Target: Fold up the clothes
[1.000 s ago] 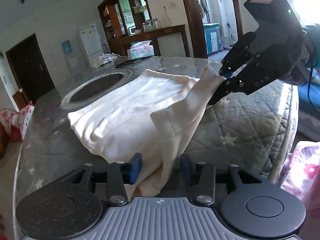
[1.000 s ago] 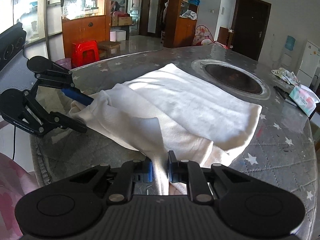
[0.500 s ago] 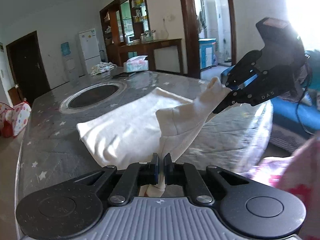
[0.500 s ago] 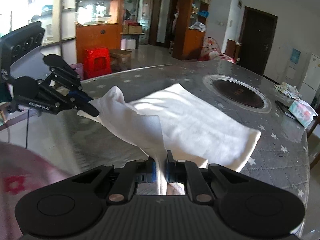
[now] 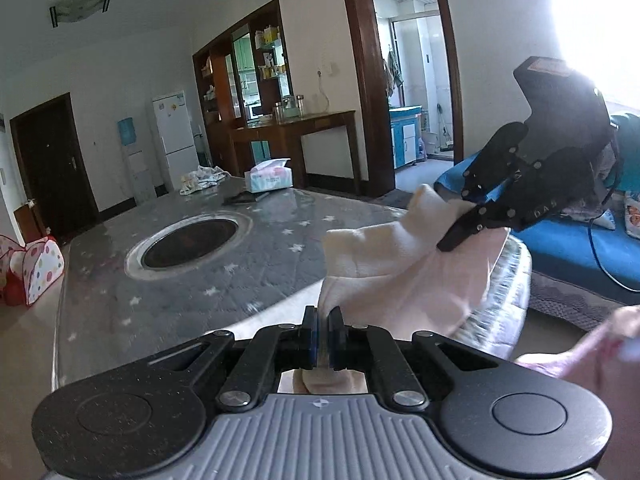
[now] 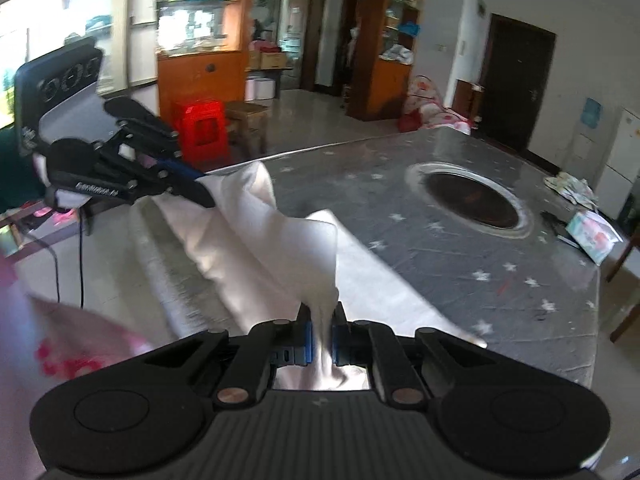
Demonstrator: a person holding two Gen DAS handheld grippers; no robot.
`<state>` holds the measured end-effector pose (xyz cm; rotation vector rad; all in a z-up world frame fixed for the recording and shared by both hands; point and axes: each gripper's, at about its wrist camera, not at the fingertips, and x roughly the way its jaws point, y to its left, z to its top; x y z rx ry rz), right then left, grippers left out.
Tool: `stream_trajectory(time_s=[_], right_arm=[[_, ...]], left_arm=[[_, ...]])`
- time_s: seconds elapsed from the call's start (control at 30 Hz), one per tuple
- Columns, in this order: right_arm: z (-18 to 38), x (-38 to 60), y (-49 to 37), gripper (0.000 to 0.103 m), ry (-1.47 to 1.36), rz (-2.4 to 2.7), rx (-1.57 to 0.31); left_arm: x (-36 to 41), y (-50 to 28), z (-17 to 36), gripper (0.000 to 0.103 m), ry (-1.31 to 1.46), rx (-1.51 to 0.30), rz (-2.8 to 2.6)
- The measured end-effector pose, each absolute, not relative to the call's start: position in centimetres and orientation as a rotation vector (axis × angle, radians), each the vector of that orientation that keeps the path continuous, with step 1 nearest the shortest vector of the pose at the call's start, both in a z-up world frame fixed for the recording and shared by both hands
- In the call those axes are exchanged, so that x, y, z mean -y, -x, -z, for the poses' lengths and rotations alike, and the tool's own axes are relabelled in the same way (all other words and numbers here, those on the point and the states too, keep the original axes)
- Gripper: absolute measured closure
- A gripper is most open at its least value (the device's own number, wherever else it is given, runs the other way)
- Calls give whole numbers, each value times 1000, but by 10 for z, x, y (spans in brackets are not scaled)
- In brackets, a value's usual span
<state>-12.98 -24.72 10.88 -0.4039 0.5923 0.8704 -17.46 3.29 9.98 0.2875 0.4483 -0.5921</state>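
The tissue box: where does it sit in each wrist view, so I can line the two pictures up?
Left wrist view: tissue box upper centre, at the table's far edge beyond the round burner recess.
Right wrist view: tissue box far right, at the table edge.
Shared landmark: the round burner recess.

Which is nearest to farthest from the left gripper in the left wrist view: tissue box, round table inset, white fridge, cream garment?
1. cream garment: clamped in the left gripper, right of centre.
2. round table inset: mid-table, left.
3. tissue box: far table edge, centre.
4. white fridge: against the back wall, behind the table.
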Motion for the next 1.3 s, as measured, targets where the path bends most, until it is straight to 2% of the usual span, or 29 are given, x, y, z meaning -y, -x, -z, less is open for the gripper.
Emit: stream_trajectory(time_s=[0.27, 0.43, 0.5, 0.53, 0.6, 0.67, 0.73, 1.0, 1.3], right_arm=[[-86, 230, 41, 96, 396, -784, -634], [-45, 219, -1, 94, 350, -708, -700], [-22, 217, -11, 83, 334, -648, -704], [-14, 218, -15, 83, 309, -629, -718], [-7, 224, -18, 74, 249, -601, -703], [-9, 231, -16, 72, 207, -577, -690], [-14, 239, -12, 72, 181, -550, -672], [-42, 237, 6, 75, 131, -570, -603], [-12, 202, -26, 76, 194, -586, -702]], left_arm=[[-26, 84, -77, 98, -298, -501, 540], [-20, 34, -44, 97, -282, -571, 470], [-17, 21, -31, 97, -277, -601, 440], [-16, 16, -25, 96, -275, -614, 424], [-16, 10, -18, 94, -261, -631, 395], [-17, 8, -17, 91, -247, -625, 377], [-19, 8, -20, 85, -248, -612, 351], [-24, 23, -45, 87, -156, -568, 304], [9, 62, -29, 86, -176, -617, 431]])
